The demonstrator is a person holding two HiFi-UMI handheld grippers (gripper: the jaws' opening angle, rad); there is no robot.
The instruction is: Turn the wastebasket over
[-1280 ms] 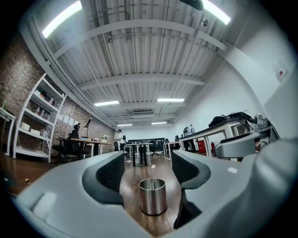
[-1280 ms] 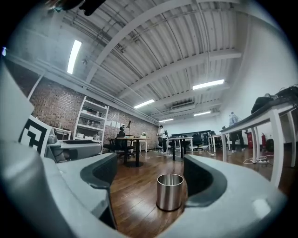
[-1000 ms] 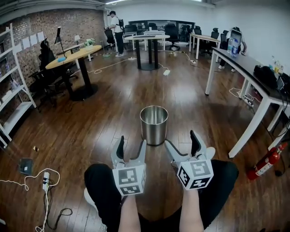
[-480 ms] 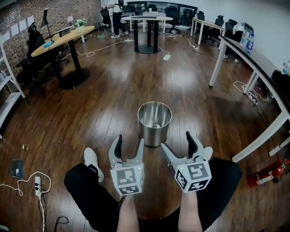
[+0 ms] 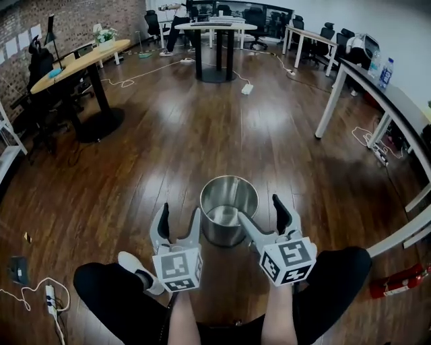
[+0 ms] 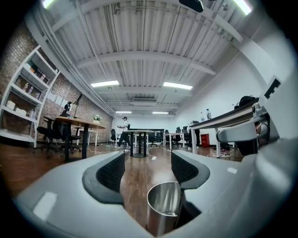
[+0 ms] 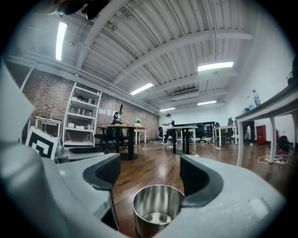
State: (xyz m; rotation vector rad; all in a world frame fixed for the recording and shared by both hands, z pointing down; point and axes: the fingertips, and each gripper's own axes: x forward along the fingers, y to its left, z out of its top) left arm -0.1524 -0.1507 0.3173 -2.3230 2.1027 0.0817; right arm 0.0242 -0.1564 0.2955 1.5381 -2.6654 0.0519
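Observation:
A shiny metal wastebasket (image 5: 229,214) stands upright, mouth up, on the wooden floor just ahead of both grippers. My left gripper (image 5: 179,224) is open, level with the basket's left side and not touching it. My right gripper (image 5: 262,214) hangs by the basket's right side. Its jaws are closing and its inner finger lies close to the rim, with no pad pressing on the basket. In the left gripper view the wastebasket (image 6: 164,210) sits low and right of the open left gripper (image 6: 148,169). In the right gripper view the wastebasket (image 7: 156,210) shows low under the right gripper (image 7: 153,176).
The person's dark trouser legs and a white shoe (image 5: 135,266) are below the grippers. A white desk (image 5: 384,101) runs along the right, with a fire extinguisher (image 5: 397,283) beside it. At the left are a round table (image 5: 74,64) and a floor power strip (image 5: 47,293). Another person (image 5: 176,13) stands far back.
Both grippers have moved forward and down toward the wastebasket. It now sits between them, where before it stood well ahead. The right jaws have narrowed slightly.

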